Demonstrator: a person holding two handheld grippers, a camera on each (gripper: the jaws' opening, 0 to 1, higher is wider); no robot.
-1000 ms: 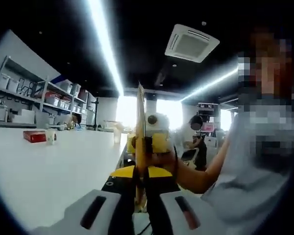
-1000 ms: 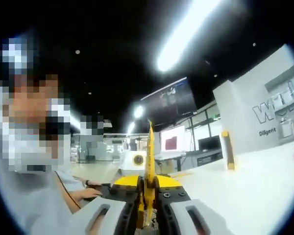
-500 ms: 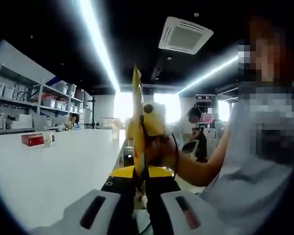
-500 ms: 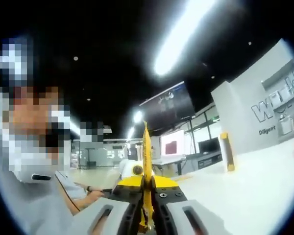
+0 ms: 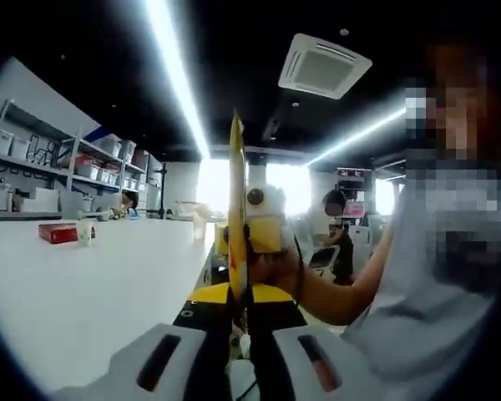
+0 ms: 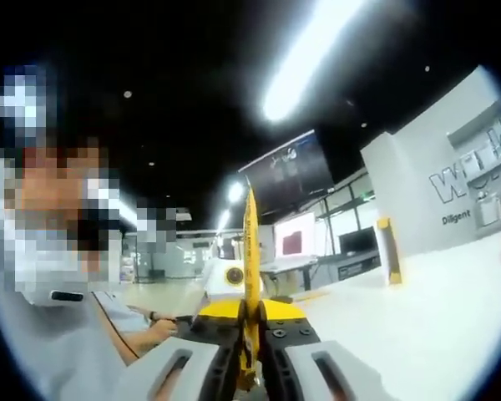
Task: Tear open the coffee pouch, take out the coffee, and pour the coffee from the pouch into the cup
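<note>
The yellow coffee pouch stands edge-on and upright in the air, held from both sides. My left gripper is shut on its lower edge. Beyond the pouch, the right gripper is carried by a hand. In the right gripper view the same pouch rises as a thin yellow strip, with my right gripper shut on it. The left gripper shows just behind it. A small pale cup stands far off on the white table.
A red box lies beside the cup. Shelving with bins lines the wall beyond the table. In the right gripper view, the white table spreads to the right, with a yellow-topped post on it. A person sits close behind the grippers.
Both grippers stay shut on the pouch. The pouch's top edge reaches a little higher in both views than a second ago; the views wobbled slightly with the hands.
</note>
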